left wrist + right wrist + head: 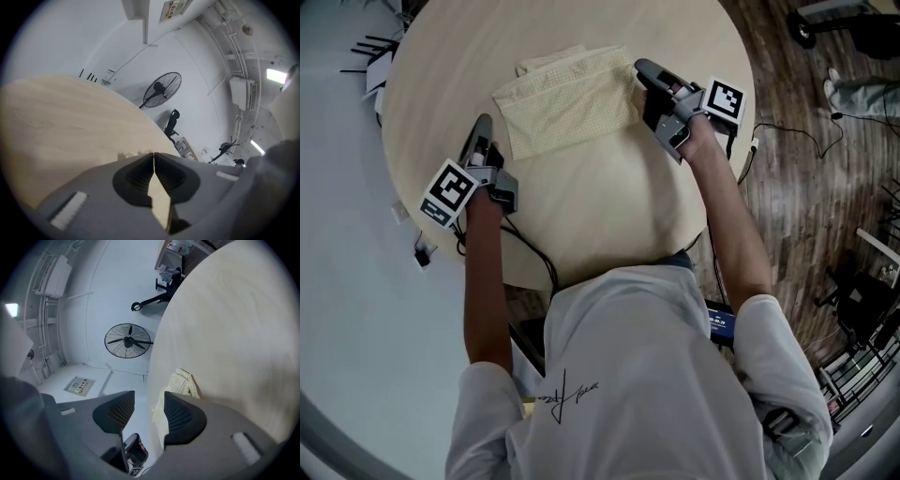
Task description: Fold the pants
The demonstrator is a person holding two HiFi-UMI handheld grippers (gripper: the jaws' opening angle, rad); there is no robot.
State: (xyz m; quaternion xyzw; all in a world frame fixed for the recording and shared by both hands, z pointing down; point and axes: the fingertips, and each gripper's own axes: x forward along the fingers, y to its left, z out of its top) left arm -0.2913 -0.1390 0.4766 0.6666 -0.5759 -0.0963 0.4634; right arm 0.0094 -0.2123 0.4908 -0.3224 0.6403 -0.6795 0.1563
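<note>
The pale yellow pants [567,98] lie folded into a thick rectangle on the far half of the round wooden table [609,206]. My right gripper [643,68] sits at the fold's right edge with its jaws open. In the right gripper view, the right gripper [147,411] has the pants [180,383] showing past its fingers, and no pad presses on the cloth. My left gripper [481,127] hovers over bare table left of the pants, apart from them. In the left gripper view, the left gripper [153,155] has its tips met, with nothing between them.
The table's near edge [581,272] is close to the person's white shirt. A black cable [539,253] trails off that edge. Another cable [787,131] lies on the wood floor at right. A standing fan [161,89] and other equipment line the white wall beyond the table.
</note>
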